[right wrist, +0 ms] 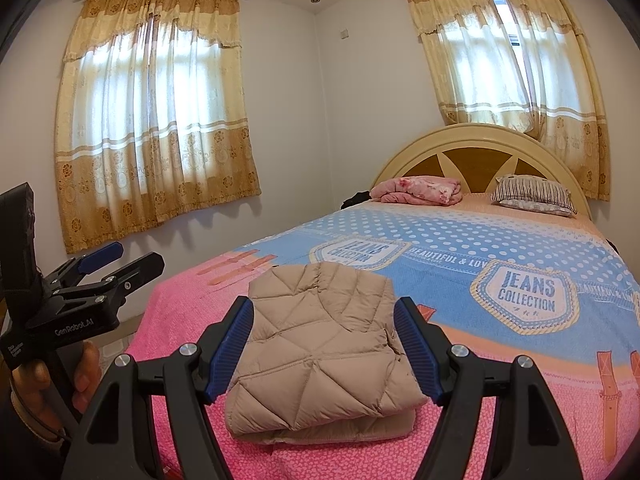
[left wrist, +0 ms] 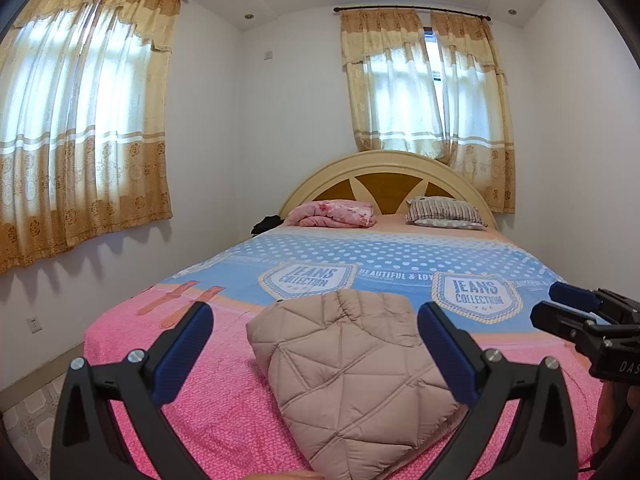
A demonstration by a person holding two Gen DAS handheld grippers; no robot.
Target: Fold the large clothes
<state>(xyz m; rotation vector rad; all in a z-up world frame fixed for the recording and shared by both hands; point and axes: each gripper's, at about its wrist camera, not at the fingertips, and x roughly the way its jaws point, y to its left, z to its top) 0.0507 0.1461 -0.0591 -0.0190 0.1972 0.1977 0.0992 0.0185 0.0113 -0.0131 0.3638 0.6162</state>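
Note:
A beige quilted puffer jacket (left wrist: 348, 372) lies folded into a compact bundle on the pink near end of the bed (left wrist: 208, 412). My left gripper (left wrist: 314, 316) is open, its blue pads (left wrist: 188, 352) wide apart, and the jacket lies beyond and below them, untouched. My right gripper (right wrist: 324, 308) is also open, and the jacket (right wrist: 320, 344) shows in the gap without pad contact. Each gripper appears in the other's view: the right gripper (left wrist: 546, 304) at the right edge, the left gripper (right wrist: 132, 256) at the left with a hand on its handle.
The bed cover turns blue with "Jeans Collection" badges (right wrist: 524, 292) farther back. A pink blanket (left wrist: 334, 214) and a striped pillow (left wrist: 444, 212) lie by the arched headboard (left wrist: 384, 164). Curtained windows (left wrist: 76, 120) line the walls. Tiled floor (left wrist: 32, 420) shows left of the bed.

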